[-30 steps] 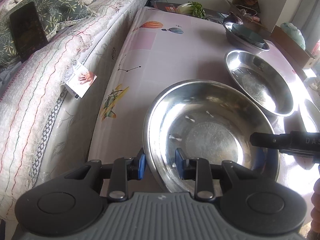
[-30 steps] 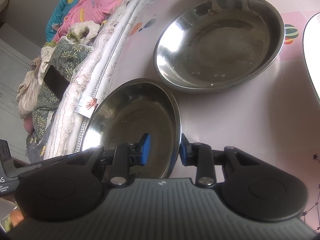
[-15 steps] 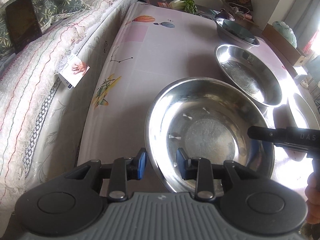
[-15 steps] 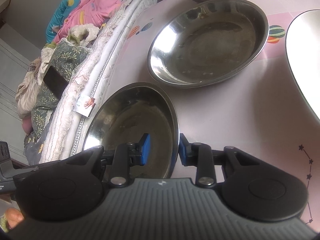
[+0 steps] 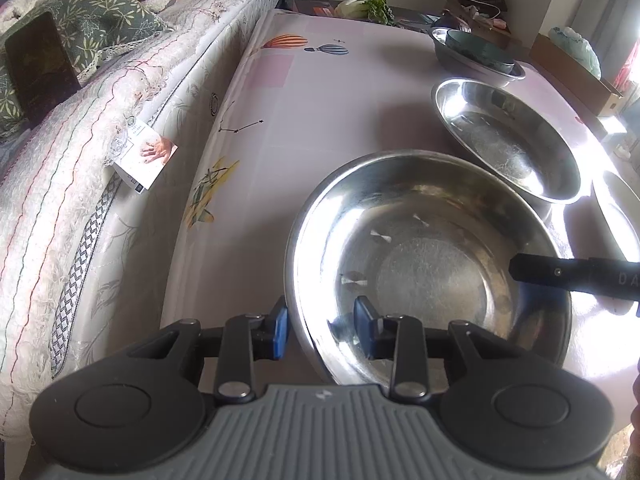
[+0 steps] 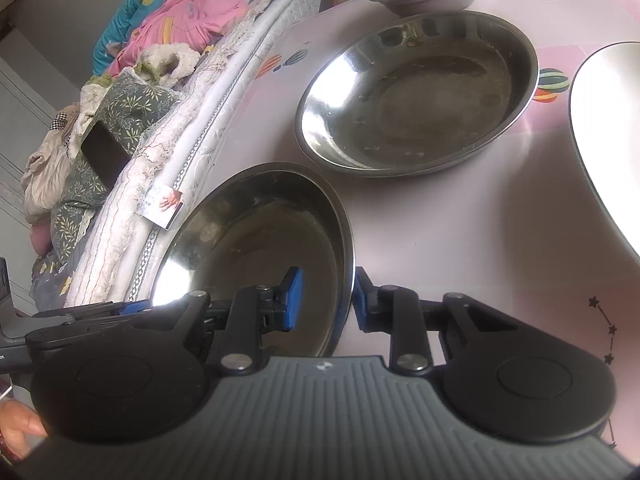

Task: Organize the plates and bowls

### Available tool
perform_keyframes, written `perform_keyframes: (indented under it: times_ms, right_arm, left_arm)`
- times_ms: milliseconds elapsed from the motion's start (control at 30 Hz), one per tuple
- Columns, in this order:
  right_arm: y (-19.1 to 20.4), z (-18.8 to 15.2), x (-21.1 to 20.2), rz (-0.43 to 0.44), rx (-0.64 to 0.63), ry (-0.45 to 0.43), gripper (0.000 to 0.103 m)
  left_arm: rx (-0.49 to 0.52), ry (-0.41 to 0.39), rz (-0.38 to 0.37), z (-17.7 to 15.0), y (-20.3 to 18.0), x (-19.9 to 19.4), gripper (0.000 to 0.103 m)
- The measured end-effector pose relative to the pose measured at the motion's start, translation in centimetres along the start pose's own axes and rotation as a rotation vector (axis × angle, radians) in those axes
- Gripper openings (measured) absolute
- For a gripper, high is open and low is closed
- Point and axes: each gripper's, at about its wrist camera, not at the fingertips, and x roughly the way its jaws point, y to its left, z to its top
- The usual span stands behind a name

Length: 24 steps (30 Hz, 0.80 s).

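Near steel bowl (image 5: 428, 264) sits on the pink tablecloth (image 5: 320, 112), just beside the bed (image 5: 80, 184). Left gripper (image 5: 320, 326) straddles its near rim, pads narrow, one inside and one outside; contact cannot be confirmed. Right gripper (image 6: 324, 300) straddles the opposite rim, jaws closing, outer pad touching. Second steel bowl (image 6: 416, 92) lies beyond the near bowl, apart from it.

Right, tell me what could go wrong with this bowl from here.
1. The left gripper and right gripper only straddle the thin rim of the near steel bowl. The right's jaws are closing, but the shiny rim might slip out on lifting.
2. The second steel bowl sits close behind, so a swing could knock them together.
3. The table edge is close, so a nudge might tip the near bowl off.
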Motion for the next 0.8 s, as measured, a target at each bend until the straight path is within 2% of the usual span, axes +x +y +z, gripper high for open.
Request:
perform_keyframes:
  times_ms: [800]
  right_arm:
    - [0.47,0.25,0.58,-0.001,-0.022,0.003,0.025]
  left_arm:
    - [0.016,-0.006,0.045,0.17,0.12,0.14,0.034]
